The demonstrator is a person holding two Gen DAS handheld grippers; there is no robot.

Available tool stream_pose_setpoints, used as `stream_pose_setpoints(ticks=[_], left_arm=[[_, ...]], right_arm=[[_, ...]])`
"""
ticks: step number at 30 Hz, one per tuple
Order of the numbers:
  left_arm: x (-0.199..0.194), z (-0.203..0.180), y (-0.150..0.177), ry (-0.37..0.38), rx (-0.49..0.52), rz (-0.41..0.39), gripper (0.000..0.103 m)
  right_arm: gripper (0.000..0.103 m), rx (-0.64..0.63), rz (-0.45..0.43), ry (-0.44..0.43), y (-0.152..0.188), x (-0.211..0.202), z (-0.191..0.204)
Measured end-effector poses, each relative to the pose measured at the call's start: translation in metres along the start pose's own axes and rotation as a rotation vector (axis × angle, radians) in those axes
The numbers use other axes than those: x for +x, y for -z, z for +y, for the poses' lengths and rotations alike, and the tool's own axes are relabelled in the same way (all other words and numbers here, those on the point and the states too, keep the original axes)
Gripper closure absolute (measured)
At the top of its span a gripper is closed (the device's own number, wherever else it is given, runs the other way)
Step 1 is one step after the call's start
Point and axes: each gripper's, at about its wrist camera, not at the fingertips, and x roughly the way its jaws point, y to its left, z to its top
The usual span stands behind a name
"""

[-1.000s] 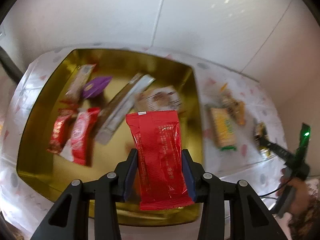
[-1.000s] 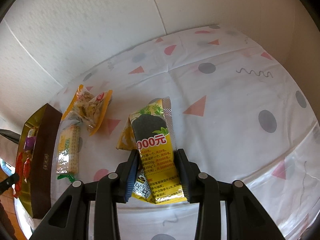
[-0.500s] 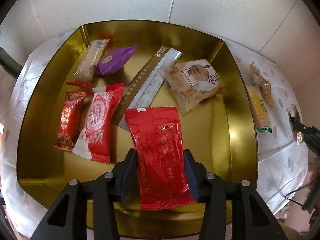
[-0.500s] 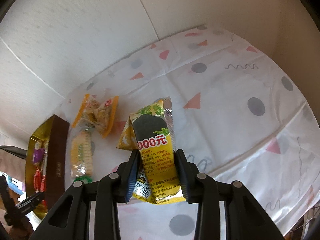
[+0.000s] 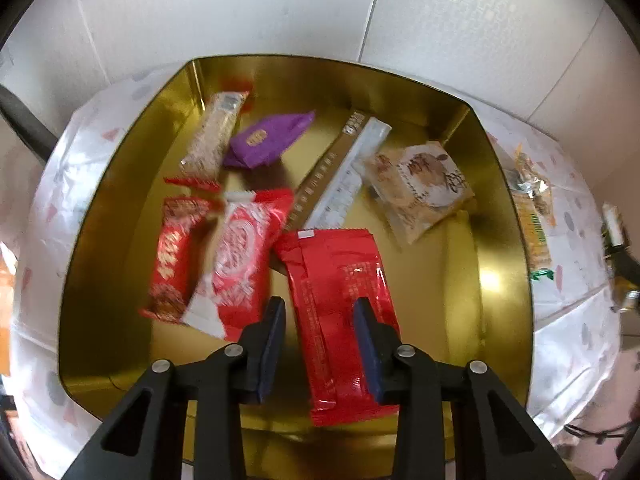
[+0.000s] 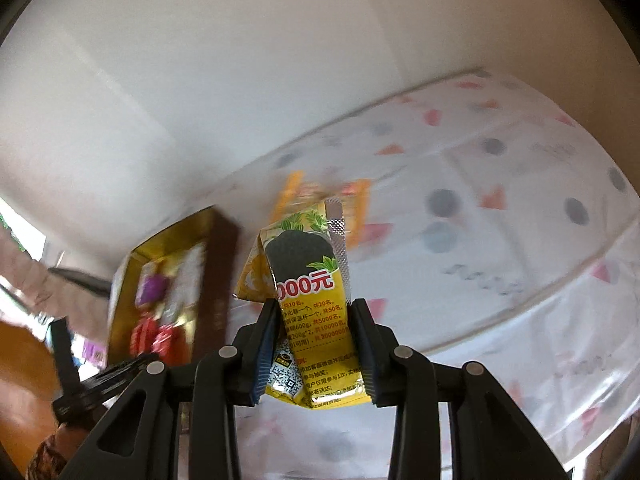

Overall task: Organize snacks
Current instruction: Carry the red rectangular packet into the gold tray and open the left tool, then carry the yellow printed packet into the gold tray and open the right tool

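home | patterned tablecloth (image 6: 500, 184) | white wall panels (image 5: 240, 12) | wood floor (image 6: 20, 380)

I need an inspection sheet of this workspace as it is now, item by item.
Surface: white patterned tablecloth.
Job's things: gold tin holding several snacks, among them a red packet and a purple packet; loose snacks on the cloth beside the tin.
Clutter: nothing seen.
Grippers: left tongs have just been closing over the red packet, apparently not pinching it; right tongs shut on a yellow packet.
Cables: dark cable past the table edge.
Surroundings: white wall.
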Motion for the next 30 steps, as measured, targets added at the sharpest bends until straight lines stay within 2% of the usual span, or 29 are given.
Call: stream_pose_setpoints(ticks=[5, 9, 12, 14, 20, 30], left_arm=[[0.0, 0.008, -0.002, -0.003, -0.013, -0.002, 0.067], [-0.006, 0.017, 0.001, 0.044, -0.062, 0.006, 0.066], [-0.014, 0.018, 0.006, 0.057, -0.073, -0.007, 0.059], [-0.022, 0.015, 0.012, 0.063, -0.074, -0.021, 0.05], [-0.042, 0.004, 0.026, 0.025, -0.03, -0.058, 0.042], [-0.057, 0.008, 0.031, -0.034, -0.007, -0.087, 0.037]], right_arm=[[0.066, -0.121, 0.019, -0.067, 0.005, 0.002, 0.047], [0.066, -0.193, 0.061, -0.112, 0.013, 0.011, 0.075], [0.066, -0.249, 0.098, -0.126, 0.023, 0.021, 0.096], [0.066, -0.28, 0.12, -0.133, 0.028, 0.026, 0.106], [0.066, -0.364, 0.172, -0.146, 0.04, 0.043, 0.133], [0.066, -0.452, 0.245, -0.104, 0.056, 0.072, 0.158]])
